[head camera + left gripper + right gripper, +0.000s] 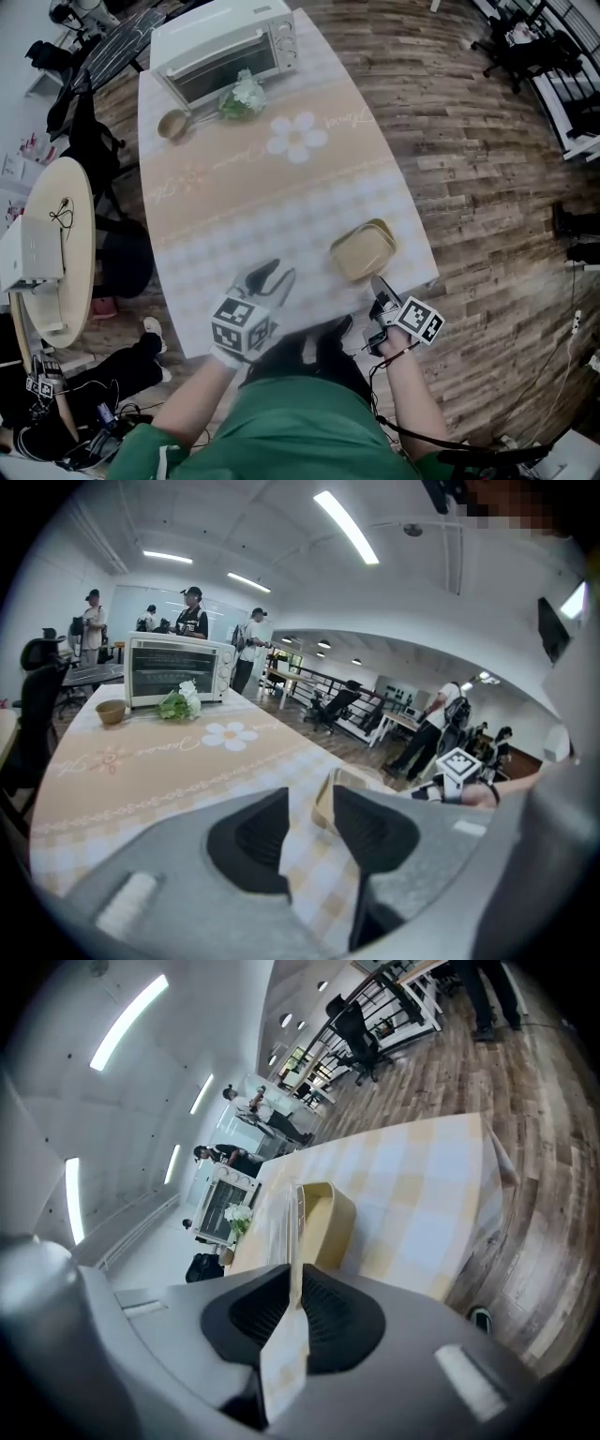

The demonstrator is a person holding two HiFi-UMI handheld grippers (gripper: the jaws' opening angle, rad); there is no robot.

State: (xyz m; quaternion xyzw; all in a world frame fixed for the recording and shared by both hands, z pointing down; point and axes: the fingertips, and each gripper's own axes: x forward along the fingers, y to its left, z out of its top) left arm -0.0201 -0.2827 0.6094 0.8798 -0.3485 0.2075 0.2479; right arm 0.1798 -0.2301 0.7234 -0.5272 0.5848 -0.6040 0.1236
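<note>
A yellow-and-white checked tablecloth (pixel 281 187) covers the long table. At its near edge my right gripper (pixel 378 286) is shut on a raised fold of the tablecloth (pixel 286 1354), which stands thin and upright between the jaws. A tan shallow container (pixel 363 249) sits on the cloth just beyond that gripper, and it shows as well in the right gripper view (pixel 323 1222). My left gripper (pixel 272 274) lies over the near edge further left. Its jaws stand apart in the left gripper view (pixel 311 803), with the cloth's edge lying loose between them. The container (pixel 361 780) appears just past them.
At the far end stand a white toaster oven (pixel 230 42), a small brown bowl (pixel 172 124) and a bunch of greens (pixel 242 97). A round side table (pixel 61 234) and bags are at the left. Wood floor lies to the right. Several people stand beyond the oven (pixel 178 667).
</note>
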